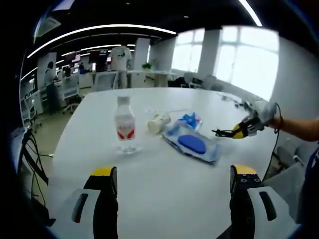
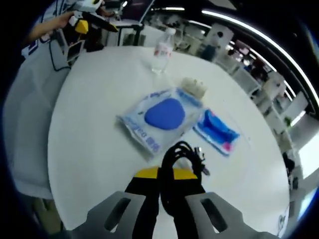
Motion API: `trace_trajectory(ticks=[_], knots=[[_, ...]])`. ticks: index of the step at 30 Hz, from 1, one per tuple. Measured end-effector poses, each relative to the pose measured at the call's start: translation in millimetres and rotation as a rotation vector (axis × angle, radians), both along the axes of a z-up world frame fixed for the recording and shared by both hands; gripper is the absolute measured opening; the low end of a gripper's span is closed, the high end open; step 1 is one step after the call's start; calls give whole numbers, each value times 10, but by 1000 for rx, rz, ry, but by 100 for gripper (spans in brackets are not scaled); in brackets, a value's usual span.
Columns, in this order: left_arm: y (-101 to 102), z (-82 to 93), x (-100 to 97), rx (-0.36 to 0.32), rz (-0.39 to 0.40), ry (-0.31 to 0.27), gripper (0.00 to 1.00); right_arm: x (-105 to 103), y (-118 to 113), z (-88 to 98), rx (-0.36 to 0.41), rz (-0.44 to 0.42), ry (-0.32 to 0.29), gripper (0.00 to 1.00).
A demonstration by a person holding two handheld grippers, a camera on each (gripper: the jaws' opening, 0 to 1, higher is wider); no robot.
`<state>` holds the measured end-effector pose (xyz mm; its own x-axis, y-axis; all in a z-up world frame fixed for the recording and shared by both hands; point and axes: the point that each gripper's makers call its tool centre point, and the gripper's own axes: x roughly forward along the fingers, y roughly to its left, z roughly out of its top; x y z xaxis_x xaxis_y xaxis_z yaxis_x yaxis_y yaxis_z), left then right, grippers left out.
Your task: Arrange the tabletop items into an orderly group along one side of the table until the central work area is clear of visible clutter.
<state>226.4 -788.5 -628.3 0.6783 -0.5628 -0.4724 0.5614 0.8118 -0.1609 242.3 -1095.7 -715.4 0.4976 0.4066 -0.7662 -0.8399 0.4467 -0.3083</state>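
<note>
Right claw pinched tight on a coiled black cable, jaws pressed together around the bundle and held just above the white table, probably carried toward a tidier spot at one side. Seen too from the left gripper view, out at the right edge, with the cable dangling from its tip. Just beyond the cable, a wet-wipes pack with a blue oval lid, lying flat near the middle of the table. Beside it, touching or nearly so, a smaller blue packet, and past the pack's far corner a paper cup tipped on its side. Farther off, a water bottle upright, a little apart from the rest. Left claw spread wide and empty, hovering low over the near table edge, facing the bottle, likely ready to take it next. Centre not yet cleared; four items loosely clustered rather than lined along a side.
</note>
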Motion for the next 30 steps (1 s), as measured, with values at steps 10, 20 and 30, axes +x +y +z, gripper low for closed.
trace_trajectory(ticks=[10, 20, 30], knots=[[23, 9, -15, 2, 5, -1, 91, -117, 1, -170, -55, 36, 19, 3], [33, -5, -36, 7, 2, 4, 91, -187, 7, -283, -110, 72, 20, 3], [23, -19, -67, 14, -5, 11, 91, -254, -37, -435, -185, 97, 28, 4]])
